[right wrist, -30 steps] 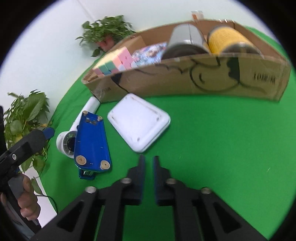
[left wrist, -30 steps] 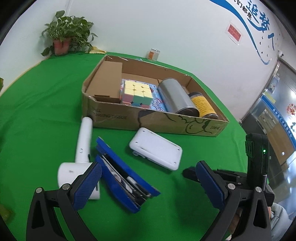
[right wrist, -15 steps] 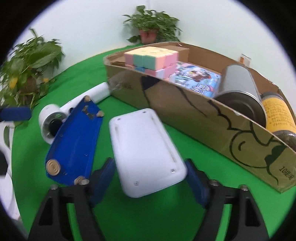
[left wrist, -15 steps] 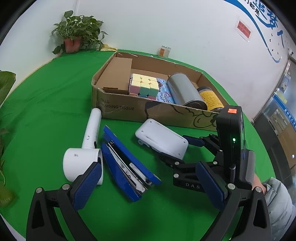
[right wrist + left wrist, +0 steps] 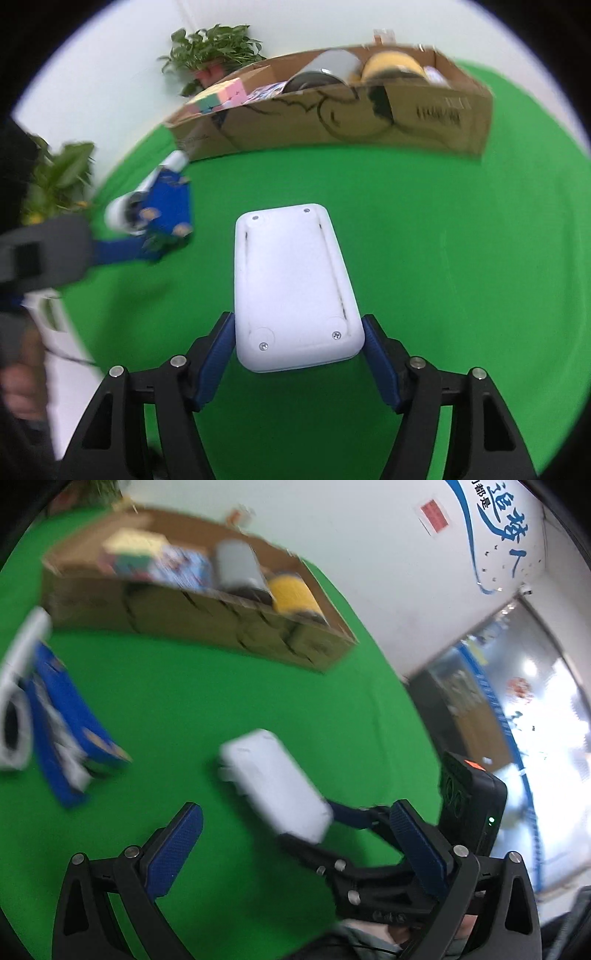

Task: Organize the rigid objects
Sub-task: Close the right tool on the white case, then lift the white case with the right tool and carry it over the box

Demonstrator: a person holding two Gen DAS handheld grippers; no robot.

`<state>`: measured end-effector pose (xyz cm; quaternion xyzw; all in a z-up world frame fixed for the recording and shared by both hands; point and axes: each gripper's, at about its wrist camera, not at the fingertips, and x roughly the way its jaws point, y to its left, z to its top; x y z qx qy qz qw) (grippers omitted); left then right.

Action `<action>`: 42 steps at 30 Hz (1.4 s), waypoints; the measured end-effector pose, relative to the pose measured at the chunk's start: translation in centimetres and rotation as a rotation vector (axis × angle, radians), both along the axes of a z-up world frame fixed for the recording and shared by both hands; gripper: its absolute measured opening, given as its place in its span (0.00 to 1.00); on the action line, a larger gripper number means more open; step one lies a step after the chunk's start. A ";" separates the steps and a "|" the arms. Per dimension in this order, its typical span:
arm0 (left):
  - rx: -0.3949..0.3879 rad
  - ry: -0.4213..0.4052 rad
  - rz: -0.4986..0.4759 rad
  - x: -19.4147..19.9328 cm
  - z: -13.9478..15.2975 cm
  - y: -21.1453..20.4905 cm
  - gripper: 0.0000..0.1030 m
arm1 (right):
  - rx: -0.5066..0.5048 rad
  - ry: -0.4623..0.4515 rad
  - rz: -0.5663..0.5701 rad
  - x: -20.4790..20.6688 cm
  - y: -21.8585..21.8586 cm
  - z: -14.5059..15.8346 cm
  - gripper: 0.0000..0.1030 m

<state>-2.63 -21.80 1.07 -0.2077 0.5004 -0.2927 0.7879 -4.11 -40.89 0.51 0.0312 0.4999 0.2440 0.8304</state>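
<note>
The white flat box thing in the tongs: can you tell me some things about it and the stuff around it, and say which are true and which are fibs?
1. The right tongs hold the white flat device between their blue pads. True.
2. The left tongs hold the blue stapler. False: they are open and hold nothing; the stapler lies on the green table.
3. The cardboard box is empty. False: a pastel cube, a grey can and a yellow can lie in it.
4. A potted plant stands behind the box. True.
</note>
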 end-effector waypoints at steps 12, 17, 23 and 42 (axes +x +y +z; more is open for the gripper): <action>0.020 0.138 -0.012 -0.2 -2.7 -1.2 0.66 | -0.027 -0.172 0.093 -3.2 1.0 1.3 0.80; 0.012 0.182 0.009 -0.7 -4.6 -1.0 0.64 | -0.093 -0.168 0.119 -2.7 3.6 0.3 0.75; 0.060 0.143 -0.002 -0.9 -5.1 -1.6 0.32 | -0.132 -0.131 0.065 -2.4 3.6 -0.2 0.68; 0.112 -0.088 0.016 1.2 2.7 -0.3 0.29 | -0.065 -0.287 0.005 -1.2 5.0 5.5 0.67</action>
